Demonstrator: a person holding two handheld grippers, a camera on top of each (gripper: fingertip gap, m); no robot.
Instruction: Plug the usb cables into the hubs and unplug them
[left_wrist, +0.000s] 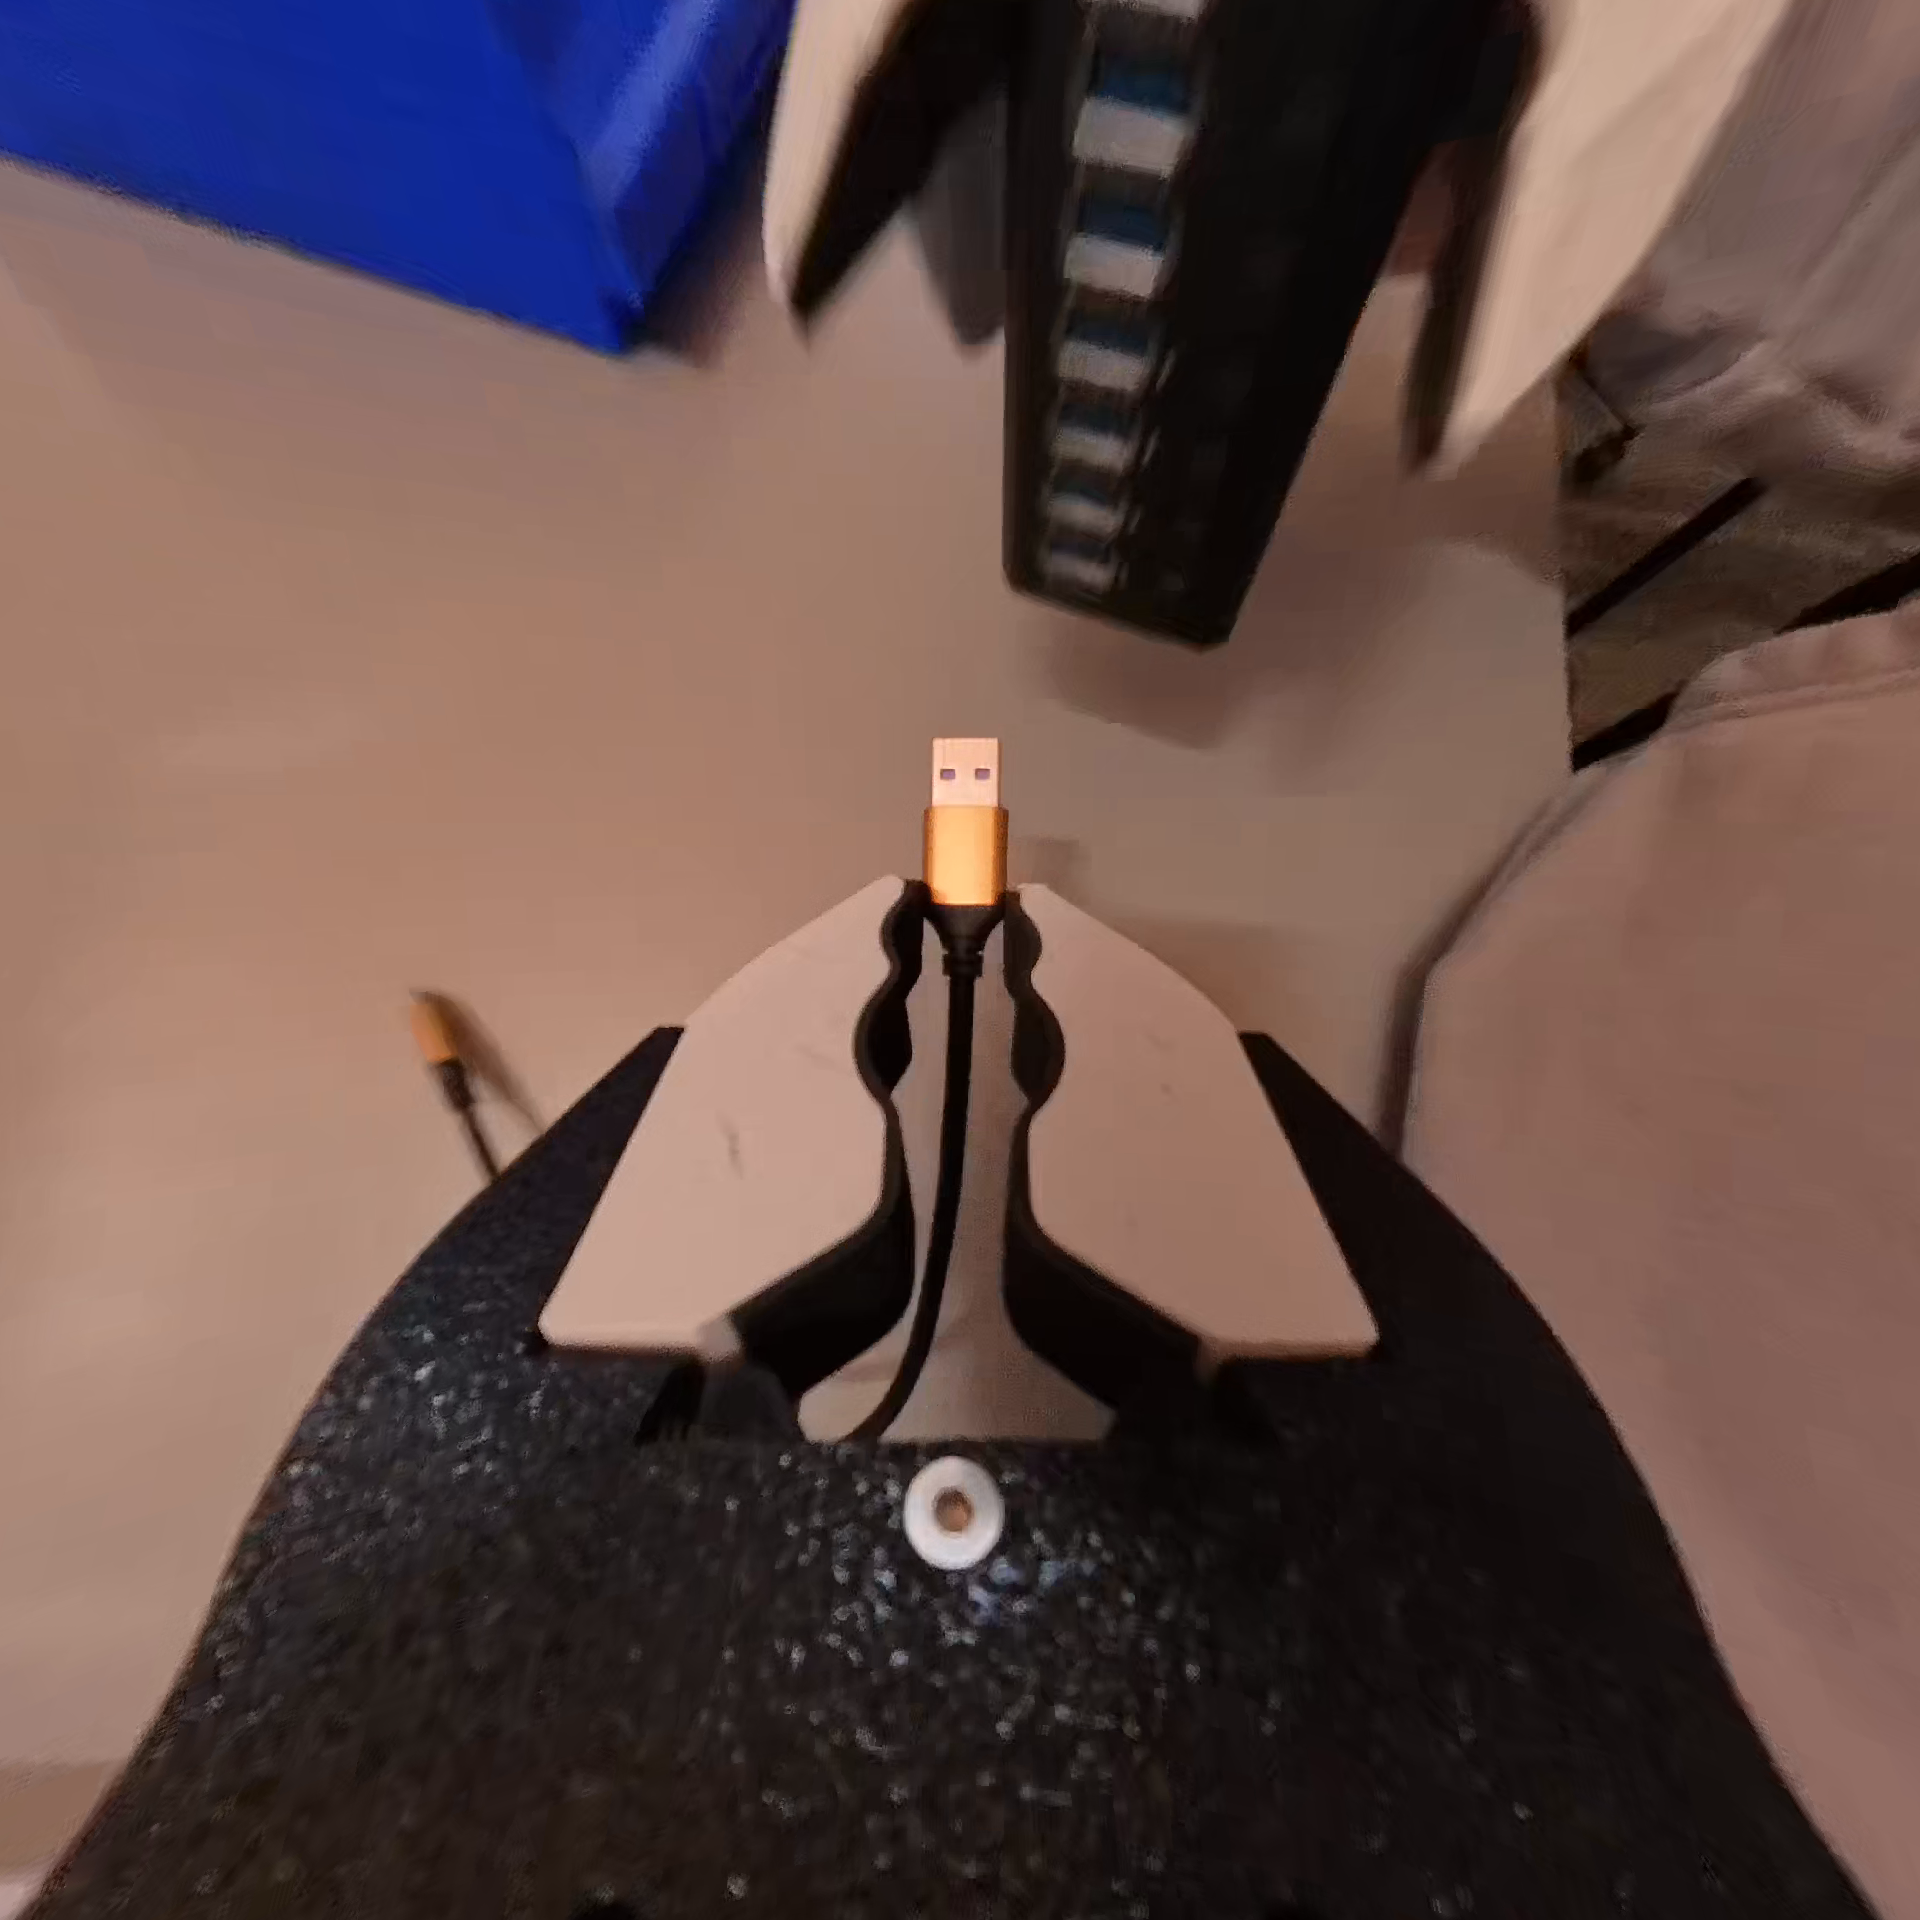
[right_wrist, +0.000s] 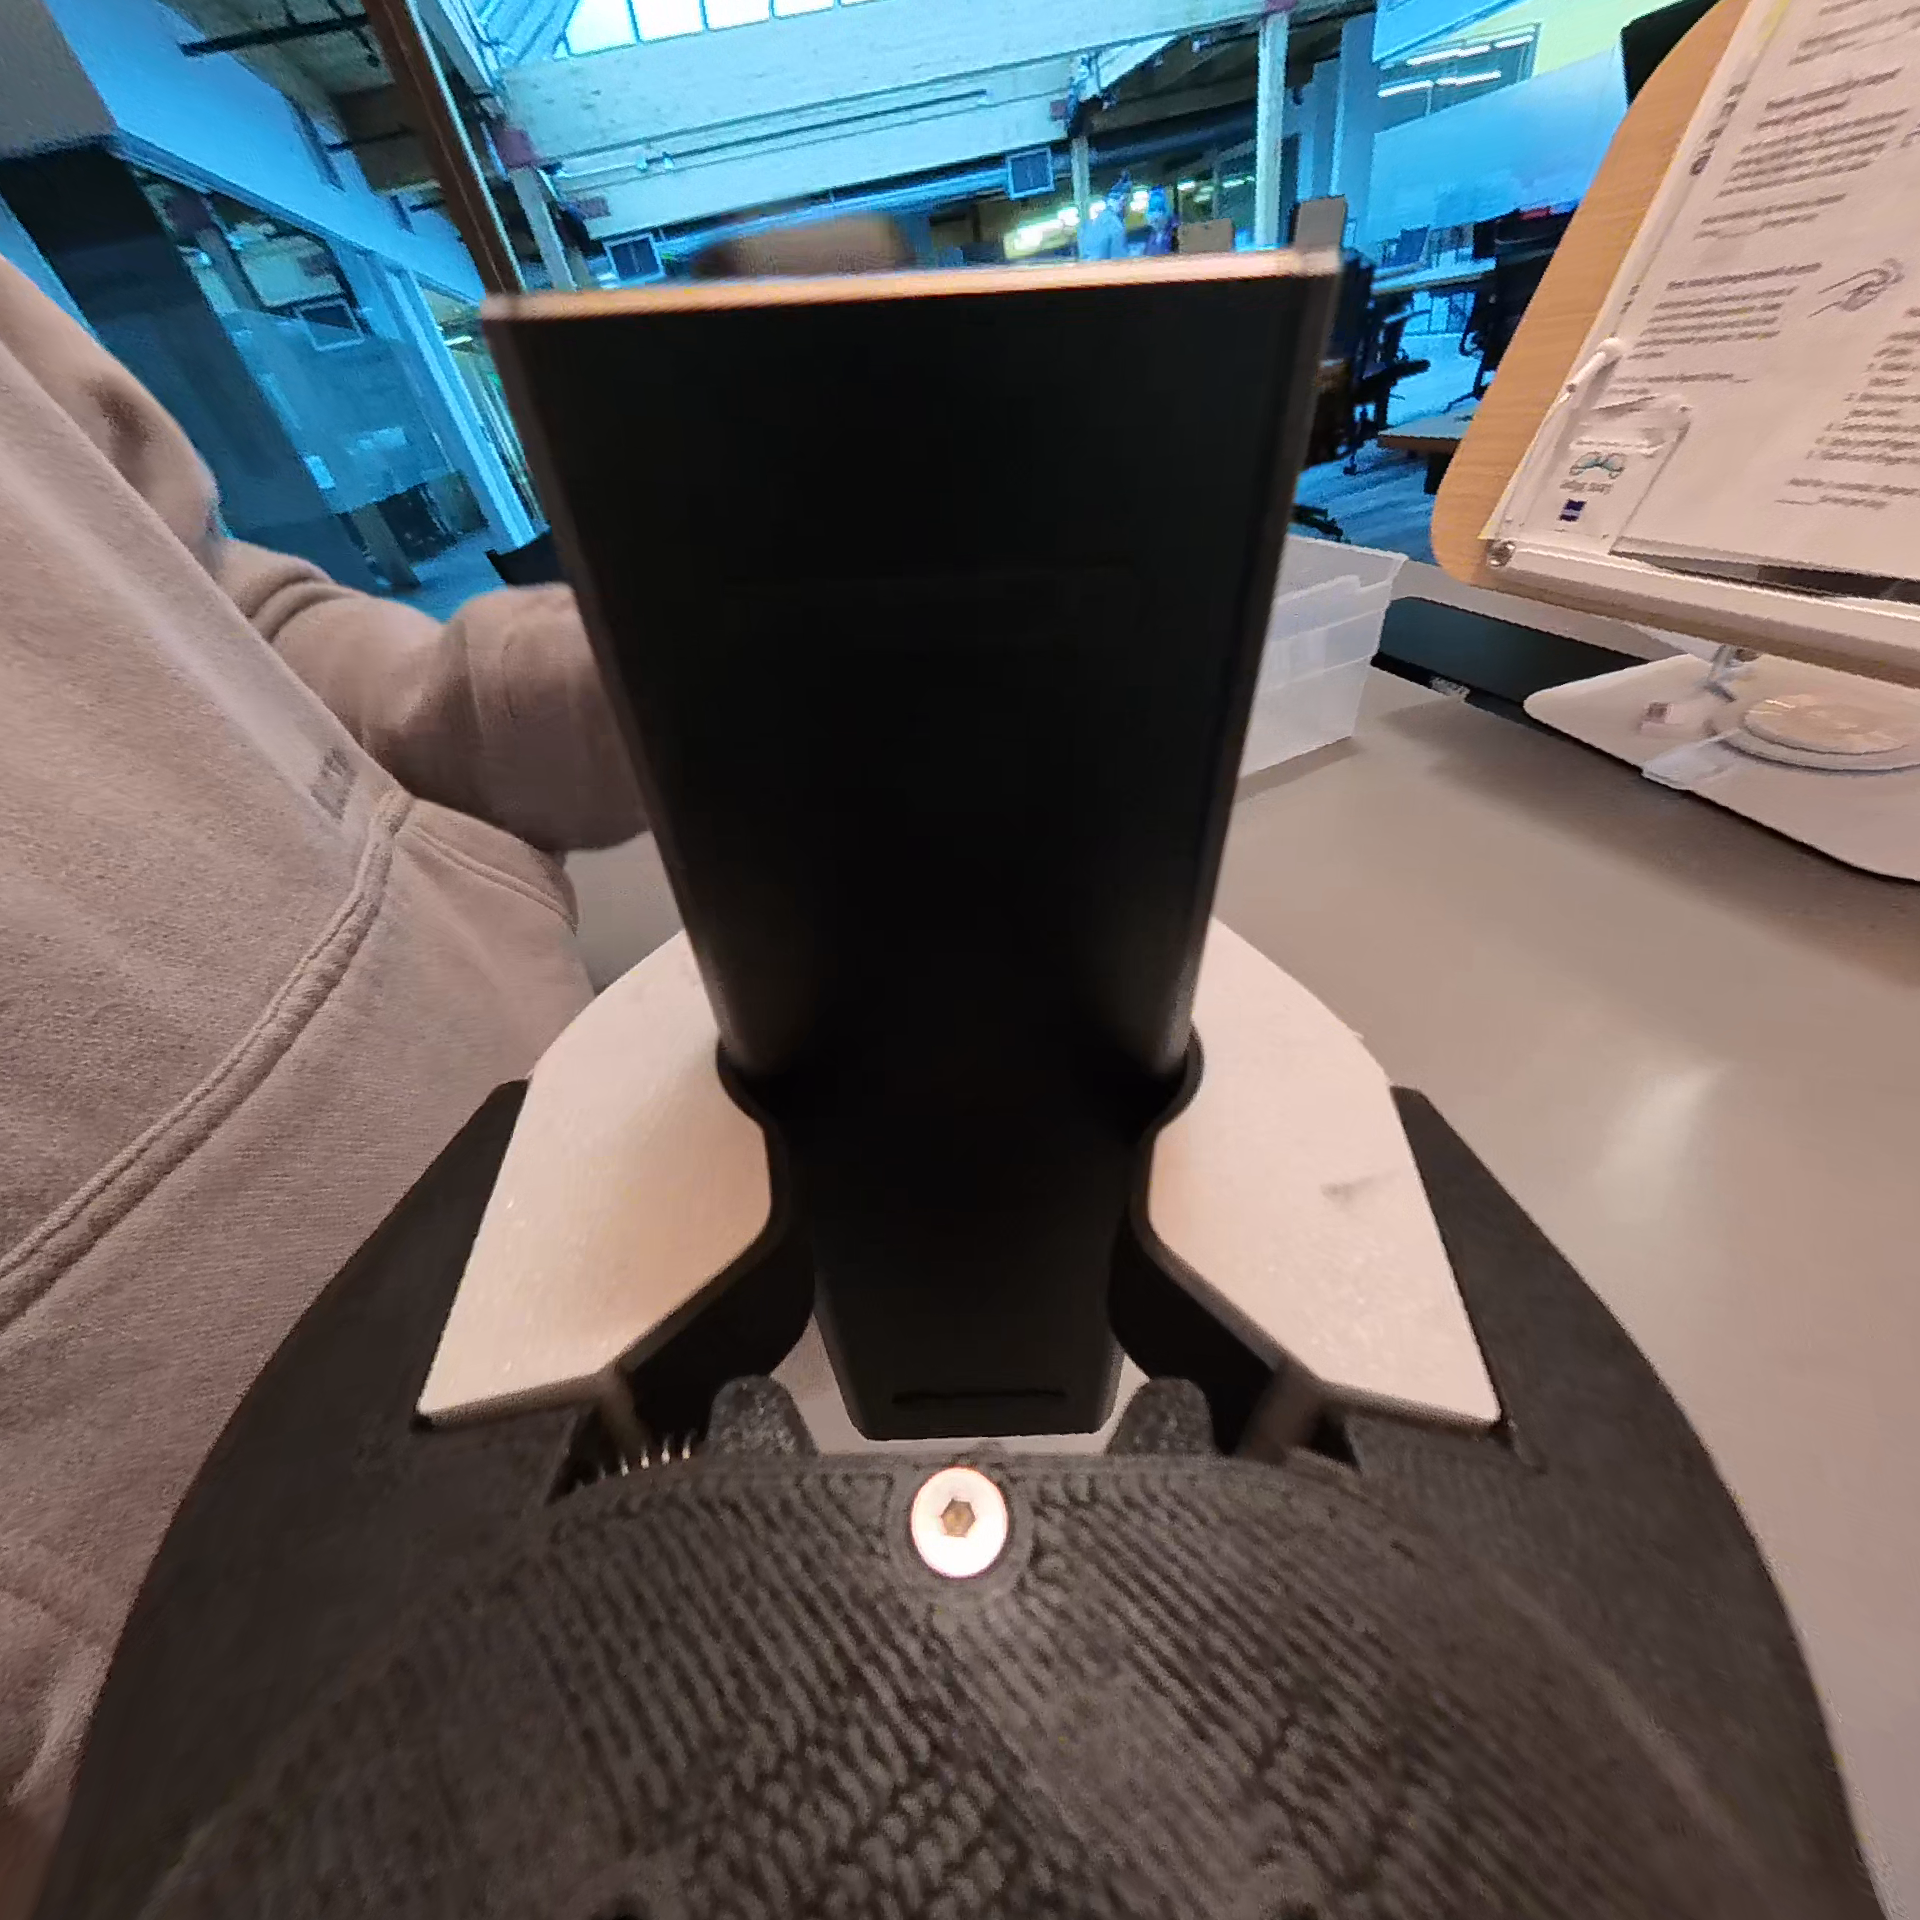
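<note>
My left gripper (left_wrist: 966, 891) is shut on a USB cable plug (left_wrist: 967, 821) with an orange metal shell; the silver connector sticks out past the fingertips and the black cord runs back between the fingers. Ahead of it, above the table, a long black USB hub (left_wrist: 1127, 343) shows its row of blue ports, held by the other gripper (left_wrist: 1132, 125), blurred. In the right wrist view my right gripper (right_wrist: 961, 1049) is shut on the black hub (right_wrist: 925, 644), whose plain back faces the camera and hides its ports. The plug is apart from the hub.
A second orange-shelled cable end (left_wrist: 438, 1039) lies on the beige table (left_wrist: 520, 675) at the left. A blue box (left_wrist: 343, 135) stands at the far left. A person's beige sleeve (right_wrist: 208, 883) is close by. A document stand with papers (right_wrist: 1714, 343) and a clear bin (right_wrist: 1320, 644) stand at the right.
</note>
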